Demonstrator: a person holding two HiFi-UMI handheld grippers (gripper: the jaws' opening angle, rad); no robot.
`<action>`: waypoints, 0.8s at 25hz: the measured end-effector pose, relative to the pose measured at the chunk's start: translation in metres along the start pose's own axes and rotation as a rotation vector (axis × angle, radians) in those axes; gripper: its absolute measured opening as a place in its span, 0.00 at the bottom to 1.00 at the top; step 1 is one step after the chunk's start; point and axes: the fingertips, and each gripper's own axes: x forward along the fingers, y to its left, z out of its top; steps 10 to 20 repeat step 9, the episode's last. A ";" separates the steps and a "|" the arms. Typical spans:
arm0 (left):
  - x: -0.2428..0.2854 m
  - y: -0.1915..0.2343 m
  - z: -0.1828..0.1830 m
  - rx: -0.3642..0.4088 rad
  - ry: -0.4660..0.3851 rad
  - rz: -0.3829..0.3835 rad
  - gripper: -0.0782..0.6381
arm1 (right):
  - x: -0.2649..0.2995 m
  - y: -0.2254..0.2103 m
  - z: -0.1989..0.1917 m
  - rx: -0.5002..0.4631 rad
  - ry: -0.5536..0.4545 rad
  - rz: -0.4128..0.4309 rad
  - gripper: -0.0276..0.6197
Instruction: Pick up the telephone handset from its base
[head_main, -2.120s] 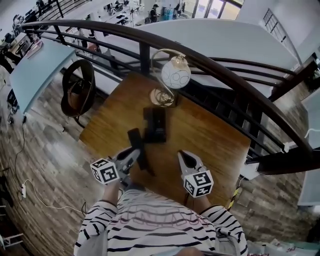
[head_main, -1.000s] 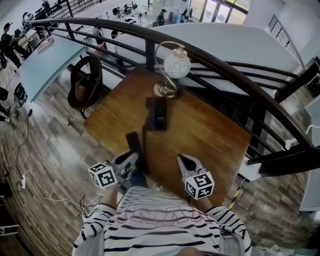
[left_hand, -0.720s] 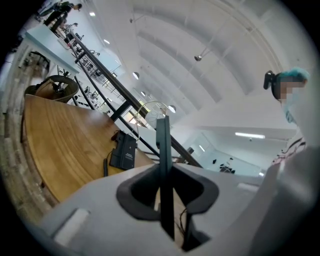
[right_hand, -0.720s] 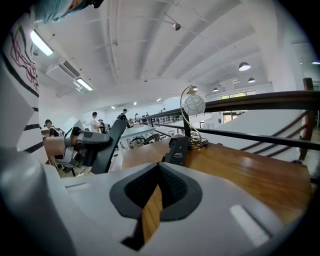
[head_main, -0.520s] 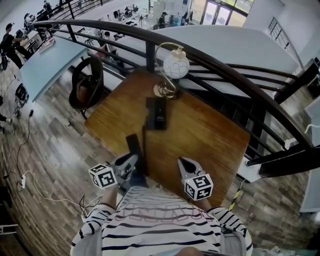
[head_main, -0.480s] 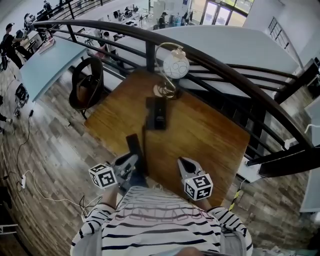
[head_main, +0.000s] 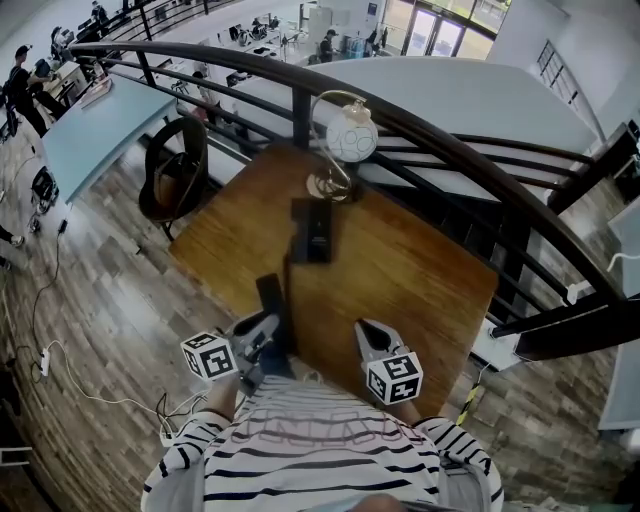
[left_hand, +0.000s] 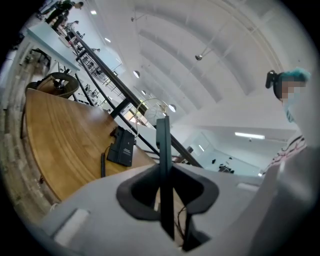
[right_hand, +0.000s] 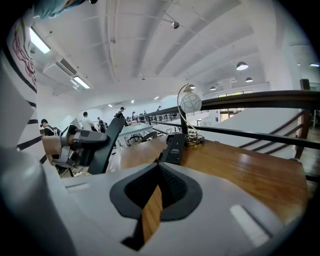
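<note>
Nearest of all, a person in a striped shirt (head_main: 320, 450) stands at the edge of a wooden counter (head_main: 420, 280), a gripper in each hand. The left gripper (head_main: 258, 330) is clenched on the black telephone handset (head_main: 270, 295). It holds the handset clear of its base and above the near edge of the counter, with the slim body pinched edge-on between the jaws. Just beside it, the right gripper (head_main: 368, 335) hovers over the wood with its jaws pressed together and nothing between them. Farther along the counter sits the black base (head_main: 312, 230), well apart from the handset, with a dark cord (left_hand: 103, 165) lying beside it. Behind the base stands a lamp (head_main: 347, 135) with a round white globe, close to the dark railing (head_main: 460, 150).
</note>
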 end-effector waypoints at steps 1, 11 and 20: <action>0.000 0.001 -0.001 -0.002 0.000 0.002 0.21 | 0.001 0.000 0.000 -0.002 0.001 0.002 0.04; 0.004 0.003 -0.008 -0.018 0.001 0.011 0.21 | 0.007 -0.001 0.004 -0.017 -0.006 0.009 0.04; 0.004 0.003 -0.008 -0.018 0.001 0.011 0.21 | 0.007 -0.001 0.004 -0.017 -0.006 0.009 0.04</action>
